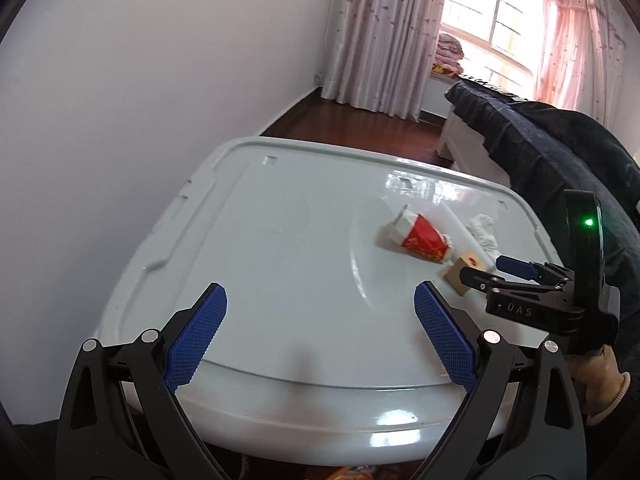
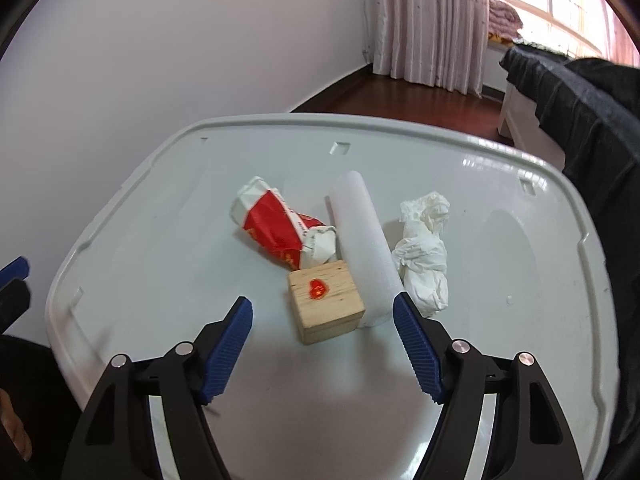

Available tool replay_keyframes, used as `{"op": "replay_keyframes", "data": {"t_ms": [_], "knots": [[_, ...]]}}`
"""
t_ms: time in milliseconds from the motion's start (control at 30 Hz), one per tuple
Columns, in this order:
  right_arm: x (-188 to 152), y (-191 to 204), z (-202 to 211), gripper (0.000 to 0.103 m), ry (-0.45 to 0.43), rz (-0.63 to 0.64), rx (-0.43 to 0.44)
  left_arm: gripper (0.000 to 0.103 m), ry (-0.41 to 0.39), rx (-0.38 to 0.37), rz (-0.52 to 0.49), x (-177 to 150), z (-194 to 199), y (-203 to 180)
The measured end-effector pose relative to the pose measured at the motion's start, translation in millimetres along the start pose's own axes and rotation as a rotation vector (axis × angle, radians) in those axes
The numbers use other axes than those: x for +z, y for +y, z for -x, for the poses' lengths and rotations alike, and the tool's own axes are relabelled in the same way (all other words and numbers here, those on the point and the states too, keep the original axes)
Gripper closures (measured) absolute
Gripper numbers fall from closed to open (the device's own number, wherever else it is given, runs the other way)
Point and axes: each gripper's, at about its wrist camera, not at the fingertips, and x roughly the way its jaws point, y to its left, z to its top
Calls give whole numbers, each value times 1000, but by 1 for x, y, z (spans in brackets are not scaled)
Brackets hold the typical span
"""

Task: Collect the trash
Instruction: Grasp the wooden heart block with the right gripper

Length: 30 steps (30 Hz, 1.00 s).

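Note:
On a pale grey plastic lid (image 2: 160,264) lie a crushed red and white paper cup (image 2: 276,228), a white foam cylinder (image 2: 362,240), a crumpled white tissue (image 2: 424,256) and a small wooden block (image 2: 326,306) with a red heart mark. My right gripper (image 2: 322,308) is open, its blue pads either side of the block and just short of it. My left gripper (image 1: 320,296) is open and empty over the lid's (image 1: 260,240) near left part. The left wrist view also shows the cup (image 1: 420,238), tissue (image 1: 484,232), block (image 1: 464,276) and right gripper (image 1: 486,270).
A white wall stands left of and behind the lid. Beyond are dark wood floor (image 2: 400,96), pink curtains (image 2: 424,20), a window and a bed with a dark blanket (image 2: 580,92) at the right. The lid has a raised rim.

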Motion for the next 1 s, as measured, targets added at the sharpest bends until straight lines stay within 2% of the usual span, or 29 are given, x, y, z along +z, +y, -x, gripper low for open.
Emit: {"op": "replay_keyframes", "data": {"t_ms": [67,267,400,433,500,533,700,867,1000], "knots": [[2,-1,-6,38,9,-6,22,11,-1,2,-1,-1,1,1],[9,3,-20,39,32,-10,52,11,8,14,-52,-5,1,-8],[11,9,-29,40,47,8,36,11,6,20,-75,-7,0,-11],[11,9,-30,43,47,8,31,11,9,18,-75,-7,-1,-11],[11,10,-34,61,55,4,20,11,18,15,-69,-8,-3,-9],[11,10,-36,64,70,1,27,11,22,13,-65,-8,-5,-9],[6,17,-32,66,65,28,-16,11,45,8,-51,-9,-10,-8],[7,4,16,66,36,-79,5,11,85,19,-73,-12,-20,-13],[4,-14,76,66,-10,-109,14,11,131,-46,-146,-1,-27,-27]]}}
